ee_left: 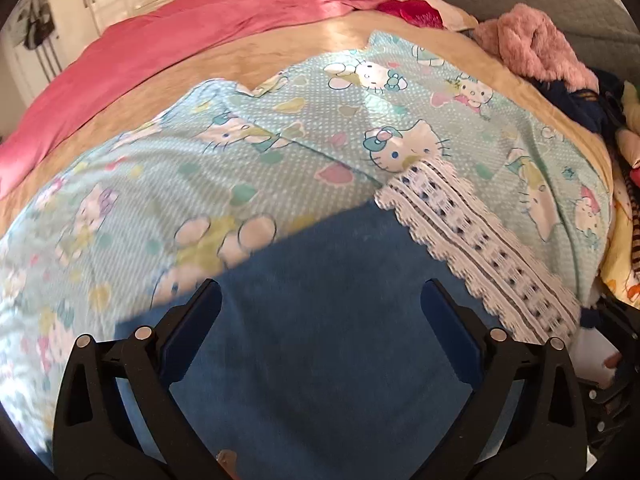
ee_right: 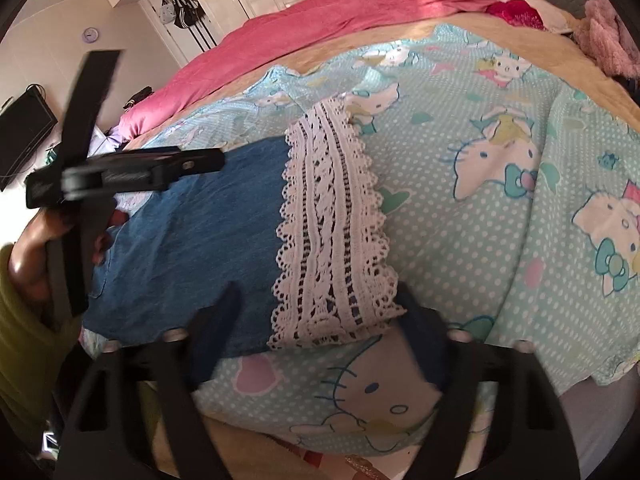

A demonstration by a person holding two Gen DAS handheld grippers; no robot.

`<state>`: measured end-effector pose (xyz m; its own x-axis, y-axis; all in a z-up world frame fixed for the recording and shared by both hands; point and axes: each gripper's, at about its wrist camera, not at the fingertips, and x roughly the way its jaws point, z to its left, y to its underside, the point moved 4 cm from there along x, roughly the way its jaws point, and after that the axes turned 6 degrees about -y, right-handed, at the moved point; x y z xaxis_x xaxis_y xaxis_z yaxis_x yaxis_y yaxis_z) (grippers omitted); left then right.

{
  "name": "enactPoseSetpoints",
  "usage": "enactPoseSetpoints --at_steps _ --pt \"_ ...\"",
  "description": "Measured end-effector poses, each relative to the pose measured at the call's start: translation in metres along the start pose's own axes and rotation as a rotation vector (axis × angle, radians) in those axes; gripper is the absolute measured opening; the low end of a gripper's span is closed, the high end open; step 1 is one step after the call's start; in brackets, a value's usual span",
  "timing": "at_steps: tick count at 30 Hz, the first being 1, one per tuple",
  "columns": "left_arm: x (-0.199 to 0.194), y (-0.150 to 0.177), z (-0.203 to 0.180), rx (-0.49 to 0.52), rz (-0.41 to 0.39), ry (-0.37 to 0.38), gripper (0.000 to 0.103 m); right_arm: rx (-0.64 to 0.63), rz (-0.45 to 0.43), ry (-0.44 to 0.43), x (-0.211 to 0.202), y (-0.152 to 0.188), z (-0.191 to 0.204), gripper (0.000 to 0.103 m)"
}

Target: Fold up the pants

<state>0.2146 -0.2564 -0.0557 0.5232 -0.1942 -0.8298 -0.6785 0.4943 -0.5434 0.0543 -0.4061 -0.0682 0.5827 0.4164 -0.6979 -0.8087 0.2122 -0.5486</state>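
Observation:
Blue denim pants with a white lace hem lie flat on a light blue cartoon-cat sheet. My left gripper is open and empty, its fingers hovering over the denim. In the right wrist view the pants and lace hem lie ahead. My right gripper is open and empty, its fingers on either side of the near end of the lace. The left gripper shows there from the side, over the far edge of the denim.
A pink blanket lies along the far side of the bed. A fluffy pink garment and other clothes are piled at the right. A wardrobe and hanging bags stand beyond the bed.

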Motion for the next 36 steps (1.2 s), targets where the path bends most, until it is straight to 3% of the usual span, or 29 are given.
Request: enactPoseSetpoints --at_steps 3,5,9,14,20,24,25,26,27,30,36 --pt "0.017 -0.012 0.002 0.029 0.015 -0.003 0.094 -0.014 -0.021 -0.014 -0.003 -0.004 0.003 0.056" --pt "0.027 -0.020 0.001 0.036 0.023 0.021 0.094 -0.030 -0.027 -0.026 -0.001 -0.007 0.007 0.056" --pt "0.047 -0.030 -0.005 -0.012 0.069 0.176 0.088 -0.014 -0.023 -0.032 0.008 -0.008 0.004 0.058" --pt "0.063 -0.029 -0.019 0.061 0.078 0.192 0.058 0.004 -0.037 -0.061 0.011 -0.009 0.002 0.056" --pt "0.066 -0.029 -0.026 0.071 0.072 0.194 0.057 -0.003 -0.032 -0.107 0.023 -0.014 0.008 0.055" --pt "0.069 -0.029 -0.028 0.056 0.100 0.170 0.052 0.006 -0.042 -0.105 0.028 -0.018 0.008 0.034" --pt "0.069 -0.030 -0.031 0.058 0.104 0.170 0.041 0.003 -0.040 -0.099 0.028 -0.019 0.007 0.029" --pt "0.067 -0.029 -0.037 0.071 0.103 0.194 0.023 0.006 -0.039 -0.100 0.028 -0.019 0.007 0.029" --pt "0.065 -0.029 -0.041 0.085 0.098 0.199 0.017 0.011 -0.040 -0.104 0.027 -0.021 0.006 0.026" --pt "0.061 -0.023 -0.052 0.140 0.079 0.157 0.011 0.002 -0.044 -0.111 0.024 -0.023 0.010 0.024" --pt "0.050 -0.021 -0.038 0.061 0.060 0.203 0.006 -0.056 -0.071 -0.113 0.013 -0.030 0.030 0.023"
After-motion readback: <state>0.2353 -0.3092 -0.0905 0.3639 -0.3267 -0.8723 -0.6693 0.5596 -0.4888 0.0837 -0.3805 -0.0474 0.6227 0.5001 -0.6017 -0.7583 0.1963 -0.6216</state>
